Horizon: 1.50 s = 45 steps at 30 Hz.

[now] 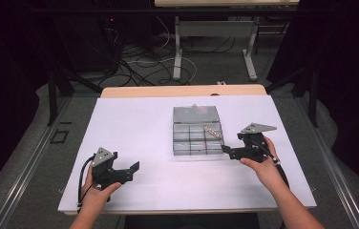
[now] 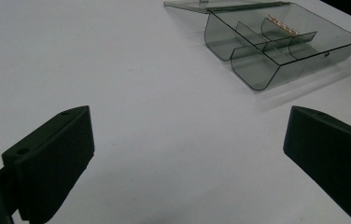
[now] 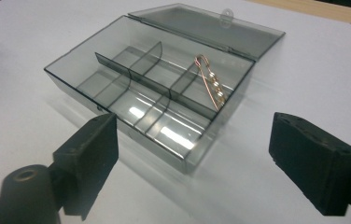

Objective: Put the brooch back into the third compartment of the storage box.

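While your right hand-held gripper (image 1: 226, 150) sits just beside the right front corner of the clear plastic box (image 1: 197, 137), its jaws stand wide apart with nothing between them. From the right gripper view, the box (image 3: 150, 109) lies directly ahead of those jaws, near them but not touched. Your left hand-held gripper (image 1: 132, 169) rests low over the white table (image 1: 134, 129), well apart from the box, jaws likewise spread wide and empty. The box stands near the middle of the table with its lid (image 1: 195, 113) folded flat back on the far side. Dividers split the interior into small compartments. A thin copper-coloured chain (image 3: 211, 84) lies in the far right compartment, one end leaning against the wall.
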Each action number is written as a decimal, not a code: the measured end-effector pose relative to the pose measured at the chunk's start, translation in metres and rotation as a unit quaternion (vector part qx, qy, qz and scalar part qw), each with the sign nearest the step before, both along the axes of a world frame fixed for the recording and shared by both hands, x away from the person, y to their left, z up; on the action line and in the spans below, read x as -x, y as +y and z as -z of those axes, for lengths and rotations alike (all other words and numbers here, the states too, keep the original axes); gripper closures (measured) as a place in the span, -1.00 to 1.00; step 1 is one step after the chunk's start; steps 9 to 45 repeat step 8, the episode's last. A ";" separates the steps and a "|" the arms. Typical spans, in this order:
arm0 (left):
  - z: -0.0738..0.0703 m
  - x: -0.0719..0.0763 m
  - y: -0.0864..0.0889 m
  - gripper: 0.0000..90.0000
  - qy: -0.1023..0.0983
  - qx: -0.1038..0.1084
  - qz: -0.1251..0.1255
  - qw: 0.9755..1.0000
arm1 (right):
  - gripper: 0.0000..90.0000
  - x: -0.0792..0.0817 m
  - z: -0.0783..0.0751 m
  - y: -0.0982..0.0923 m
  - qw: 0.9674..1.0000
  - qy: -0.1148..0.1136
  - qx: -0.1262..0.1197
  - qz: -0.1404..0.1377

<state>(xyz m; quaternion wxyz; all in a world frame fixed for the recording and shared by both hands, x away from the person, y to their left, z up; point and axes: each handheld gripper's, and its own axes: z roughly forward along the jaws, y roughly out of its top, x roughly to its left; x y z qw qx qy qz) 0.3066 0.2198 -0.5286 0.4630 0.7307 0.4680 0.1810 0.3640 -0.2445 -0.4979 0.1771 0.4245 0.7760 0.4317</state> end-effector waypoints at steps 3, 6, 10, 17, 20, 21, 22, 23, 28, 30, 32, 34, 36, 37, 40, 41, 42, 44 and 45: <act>0.000 0.000 0.000 -0.96 0.001 0.000 -0.001 1.000 | -0.67 0.007 0.001 -0.007 1.000 0.002 -0.001 0.006; 0.000 0.000 0.000 -0.96 0.000 0.000 0.000 1.000 | -0.69 0.012 0.002 -0.013 1.000 0.002 -0.003 0.011; 0.000 -0.001 0.000 -0.96 -0.002 0.000 0.000 1.000 | -0.71 0.015 0.002 -0.017 1.000 0.003 -0.004 0.014; 0.000 -0.001 0.000 -0.96 -0.002 0.000 0.000 1.000 | -0.71 0.015 0.002 -0.017 1.000 0.003 -0.004 0.014; 0.000 -0.001 0.000 -0.96 -0.002 0.000 0.000 1.000 | -0.71 0.015 0.002 -0.017 1.000 0.003 -0.004 0.014; 0.000 -0.001 0.000 -0.96 -0.002 0.000 0.000 1.000 | -0.71 0.015 0.002 -0.017 1.000 0.003 -0.004 0.014; 0.000 -0.001 0.000 -0.96 -0.002 0.000 0.000 1.000 | -0.71 0.015 0.002 -0.017 1.000 0.003 -0.004 0.014; 0.000 -0.001 0.000 -0.96 -0.002 0.000 0.000 1.000 | -0.71 0.015 0.002 -0.017 1.000 0.003 -0.004 0.014; 0.000 -0.001 0.000 -0.96 -0.002 0.000 0.000 1.000 | -0.71 0.015 0.002 -0.017 1.000 0.003 -0.004 0.014; 0.000 -0.001 0.000 -0.96 -0.002 0.000 0.000 1.000 | -0.71 0.015 0.002 -0.017 1.000 0.003 -0.004 0.014; 0.000 -0.001 0.000 -0.96 -0.002 0.000 0.000 1.000 | -0.71 0.015 0.002 -0.017 1.000 0.003 -0.004 0.014; 0.000 -0.001 0.000 -0.96 -0.002 0.000 0.000 1.000 | -0.71 0.015 0.002 -0.017 1.000 0.003 -0.004 0.014; 0.000 -0.001 0.000 -0.96 -0.002 0.000 0.000 1.000 | -0.71 0.015 0.002 -0.017 1.000 0.003 -0.004 0.014; 0.000 -0.001 0.000 -0.96 -0.002 0.000 0.000 1.000 | -0.71 0.015 0.002 -0.017 1.000 0.003 -0.004 0.014; 0.000 -0.001 0.000 -0.96 -0.002 0.000 0.000 1.000 | -0.71 0.015 0.002 -0.017 1.000 0.003 -0.004 0.014; 0.000 -0.001 0.000 -0.96 -0.002 0.000 0.000 1.000 | -0.71 0.015 0.002 -0.017 1.000 0.003 -0.004 0.014; 0.000 -0.001 0.000 -0.96 -0.002 0.000 0.000 1.000 | -0.71 0.015 0.002 -0.017 1.000 0.003 -0.004 0.014; 0.000 -0.001 0.000 -0.96 -0.002 0.000 0.000 1.000 | -0.71 0.015 0.002 -0.017 1.000 0.003 -0.004 0.014; 0.000 -0.001 0.000 -0.96 -0.002 0.000 0.000 1.000 | -0.71 0.015 0.002 -0.017 1.000 0.003 -0.004 0.014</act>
